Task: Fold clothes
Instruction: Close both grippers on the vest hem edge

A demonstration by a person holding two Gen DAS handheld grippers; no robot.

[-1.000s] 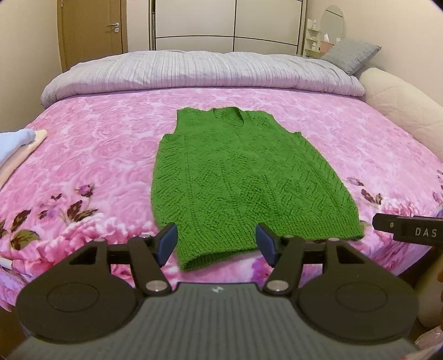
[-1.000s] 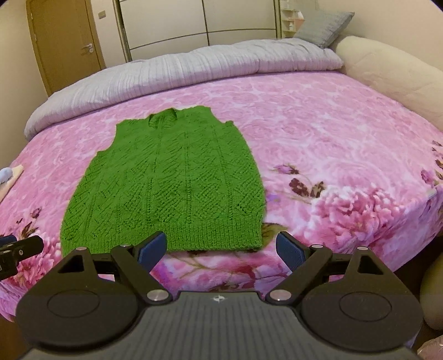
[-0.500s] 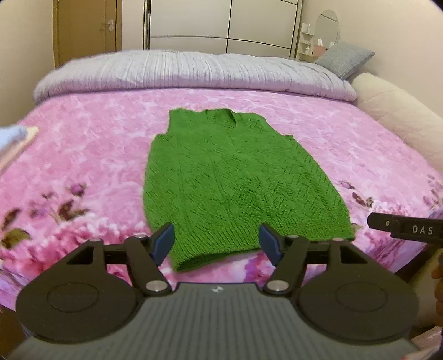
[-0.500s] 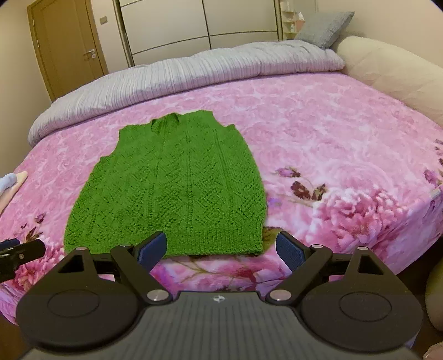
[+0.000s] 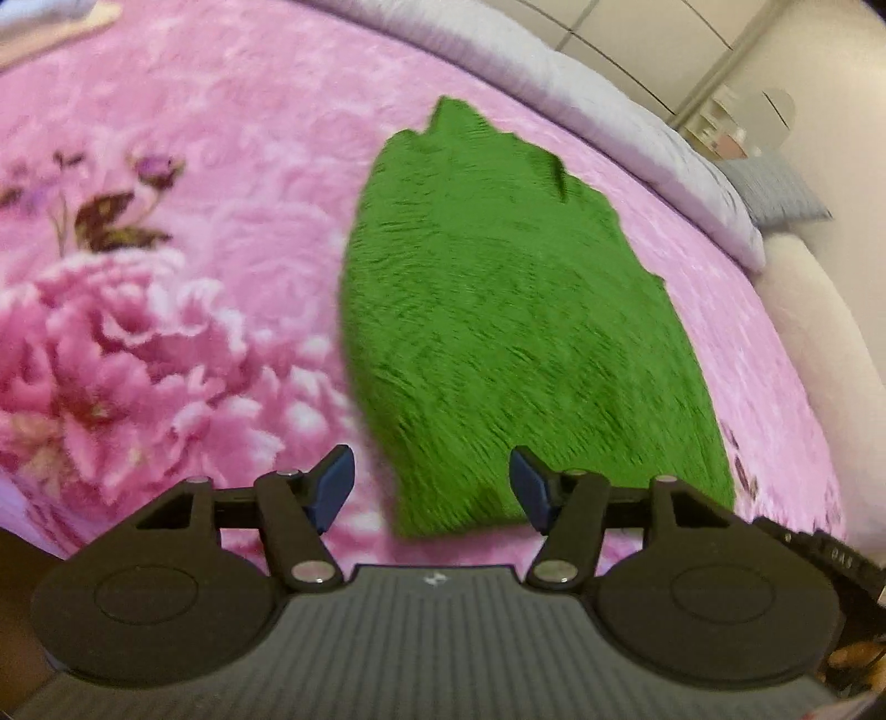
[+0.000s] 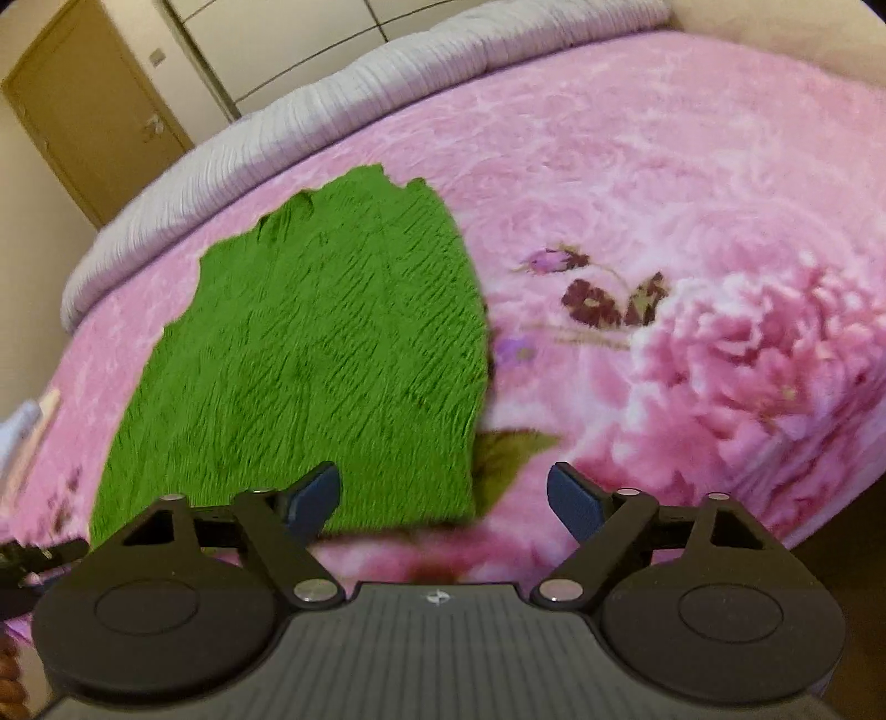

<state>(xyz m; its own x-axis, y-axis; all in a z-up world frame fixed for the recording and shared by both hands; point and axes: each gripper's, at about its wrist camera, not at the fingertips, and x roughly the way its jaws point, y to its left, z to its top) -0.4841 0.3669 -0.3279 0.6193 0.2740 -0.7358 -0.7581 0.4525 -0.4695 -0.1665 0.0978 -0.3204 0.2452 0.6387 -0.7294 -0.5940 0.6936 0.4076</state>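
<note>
Two pairs of blue-padded fingers stand spread wide apart and grip nothing. The left gripper [image 5: 431, 487] hangs over the near left corner of the green knitted vest [image 5: 498, 310]: its right fingertip shows against the hem, its left one against the bedspread just beside the vest's edge. The right gripper [image 6: 443, 498] hangs over the near right corner of the same vest [image 6: 315, 365], its left fingertip against the green knit and its right one over bare bedspread; whether any pad touches the cloth cannot be told. The vest lies flat and spread out on the pink flowered bedspread [image 6: 692, 221], hem toward the grippers, neck at about 12 o'clock in the left wrist view and 11 o'clock in the right wrist view. Both views are tilted and blurred, so the knit pattern is unclear. Beyond the vest, a grey quilt [image 6: 343, 116] is bunched along the far side of the bed. At 10 o'clock in the right wrist view stands a wooden door [image 6: 94, 122], with pale wardrobe doors [image 6: 310, 39] beside it.
</note>
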